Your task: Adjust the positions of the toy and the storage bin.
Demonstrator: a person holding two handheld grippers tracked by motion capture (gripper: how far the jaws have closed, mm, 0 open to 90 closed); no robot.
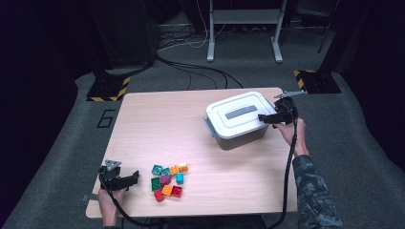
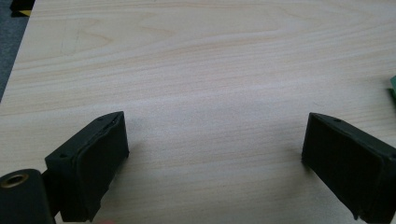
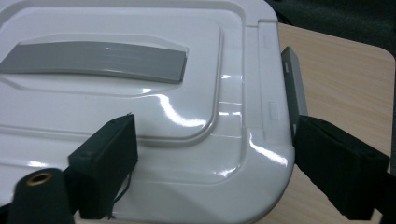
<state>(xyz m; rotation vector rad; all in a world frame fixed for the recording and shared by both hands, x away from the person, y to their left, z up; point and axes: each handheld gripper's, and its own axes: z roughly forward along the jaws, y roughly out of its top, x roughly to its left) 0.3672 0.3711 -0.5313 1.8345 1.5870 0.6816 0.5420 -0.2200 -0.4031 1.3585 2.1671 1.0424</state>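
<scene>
The right claw (image 3: 210, 158), jaws apart, is straddling the white storage-box lid's (image 3: 140, 93) corner beside its grey latch (image 3: 293, 88); next, releasing that latch.

A lab: hazard-striped stand bases (image 1: 109, 88), loose floor cables (image 1: 191, 71), a dark surround

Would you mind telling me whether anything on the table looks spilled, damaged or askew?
Nothing stands out. The white box sits flat with its lid seated, the blocks lie clustered near the front edge, and the table shows no spill.
</scene>
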